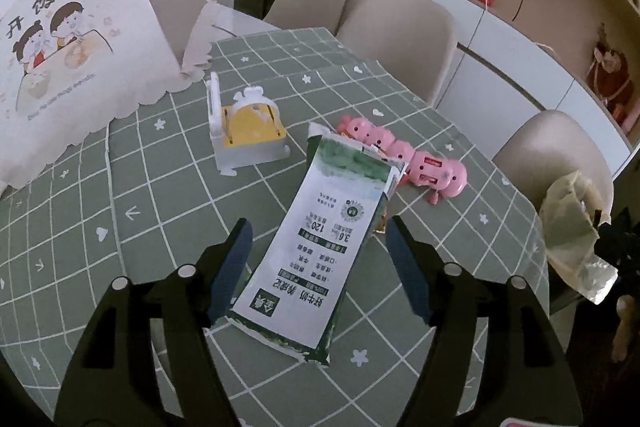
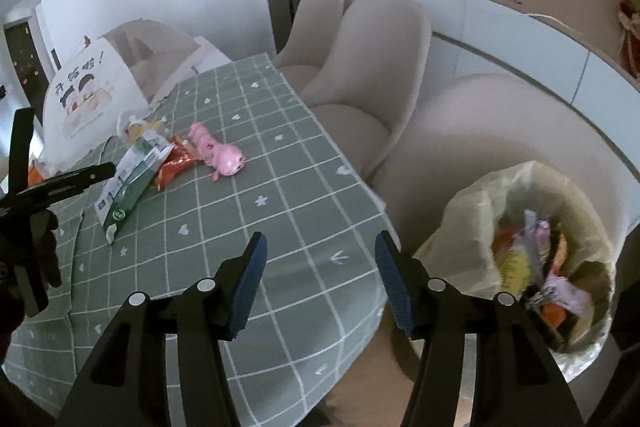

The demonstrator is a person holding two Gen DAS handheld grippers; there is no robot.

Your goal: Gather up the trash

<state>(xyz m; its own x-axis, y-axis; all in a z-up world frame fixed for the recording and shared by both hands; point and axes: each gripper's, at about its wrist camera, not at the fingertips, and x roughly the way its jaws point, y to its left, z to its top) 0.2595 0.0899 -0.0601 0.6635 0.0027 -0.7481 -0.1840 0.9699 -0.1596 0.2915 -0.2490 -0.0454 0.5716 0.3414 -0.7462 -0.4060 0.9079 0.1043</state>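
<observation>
A flattened green and white milk carton (image 1: 316,239) lies on the green checked tablecloth (image 1: 120,227). My left gripper (image 1: 318,231) is open, with its fingers on either side of the carton, just above it. The carton also shows in the right wrist view (image 2: 134,179), with an orange wrapper (image 2: 176,165) under its far end. My right gripper (image 2: 318,247) is open and empty above the table's near edge. A plastic trash bag (image 2: 532,251) full of wrappers hangs open beside the table at the right; it also shows in the left wrist view (image 1: 576,227).
A pink toy caterpillar (image 1: 404,155) lies just beyond the carton. A yellow and white toy (image 1: 248,127) stands behind it. A white printed food cover (image 1: 76,67) fills the table's back left. Beige chairs (image 2: 372,59) stand along the far side.
</observation>
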